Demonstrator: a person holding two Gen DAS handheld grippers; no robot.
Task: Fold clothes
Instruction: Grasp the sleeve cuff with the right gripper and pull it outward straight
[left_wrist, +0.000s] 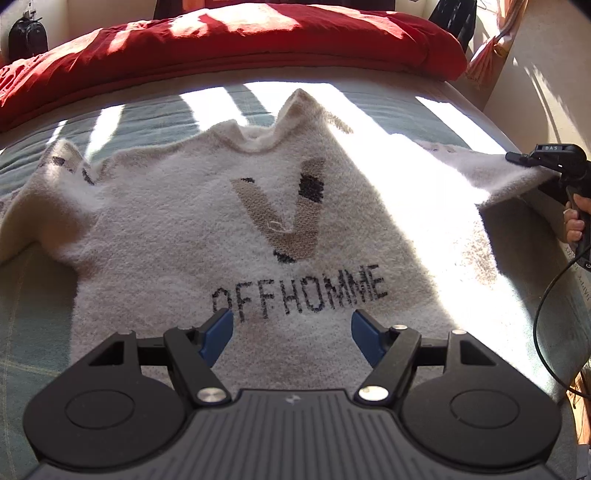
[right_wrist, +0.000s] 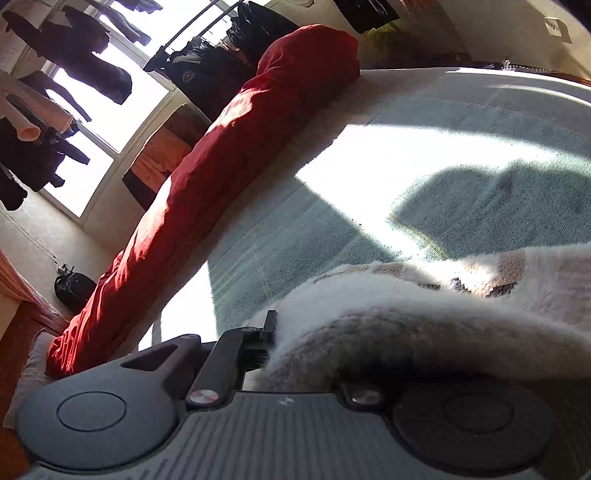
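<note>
We see the left gripper (left_wrist: 291, 334) spread above the sweater (left_wrist: 221, 221); the right gripper (left_wrist: 517, 158) pinches its sleeve (right_wrist: 406, 314), fingertips buried in fleece.

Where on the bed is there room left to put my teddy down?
Bare bedspread lies between the sweater and the red duvet, and in the near left corner beside the sweater's hem. The middle is crowded: the sweater covers it, with the open left gripper above and the right gripper pinching one sleeve.

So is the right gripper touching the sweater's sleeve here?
Touching. The left wrist view shows the right gripper clamped on the sweater sleeve end; the right wrist view shows fuzzy fabric bunched in its jaws.
</note>
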